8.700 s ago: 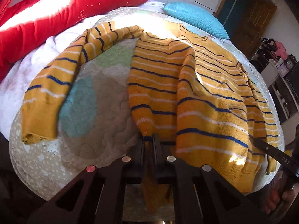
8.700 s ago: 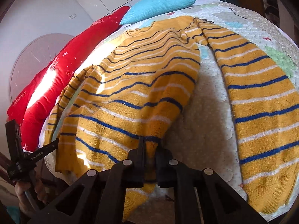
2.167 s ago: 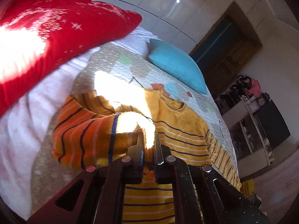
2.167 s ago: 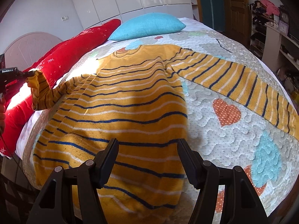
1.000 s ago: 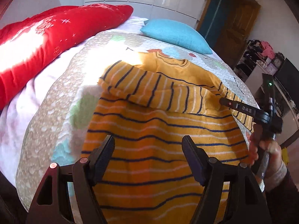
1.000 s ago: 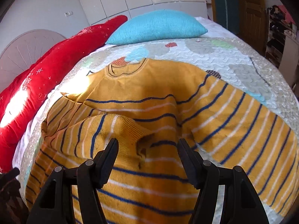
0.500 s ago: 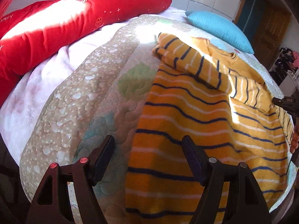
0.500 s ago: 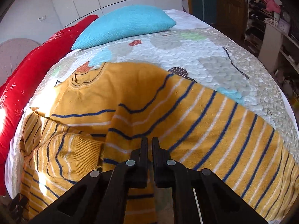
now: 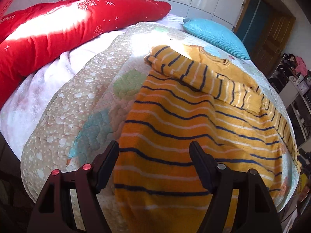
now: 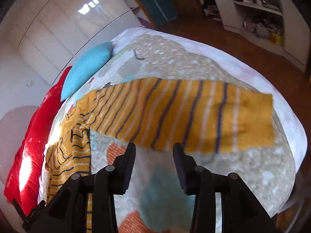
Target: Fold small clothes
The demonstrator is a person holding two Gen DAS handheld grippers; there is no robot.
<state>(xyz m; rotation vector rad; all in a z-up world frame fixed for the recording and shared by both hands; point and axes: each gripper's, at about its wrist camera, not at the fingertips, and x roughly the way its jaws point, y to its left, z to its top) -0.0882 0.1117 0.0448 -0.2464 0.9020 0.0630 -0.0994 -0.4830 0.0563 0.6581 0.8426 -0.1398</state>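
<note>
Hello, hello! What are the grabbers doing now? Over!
Left gripper open, right gripper open. Sweater flat, one sleeve folded, other sleeve still out. Nothing in the way.

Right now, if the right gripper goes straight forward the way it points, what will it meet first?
Most likely the stretched-out striped sleeve of the yellow sweater, lying across the quilt just ahead of the open right gripper. Depth is unclear, so it might touch the quilt first.

My left camera looks along my spread left fingers (image 9: 154, 162), low and close over the sweater (image 9: 175, 136), toward the red pillow (image 9: 58, 29). My right camera, tilted, looks over the outstretched sleeve (image 10: 184, 116) toward the shelves (image 10: 252, 5). Both take in the blue pillow (image 9: 215, 34) and quilt (image 9: 77, 97).
</note>
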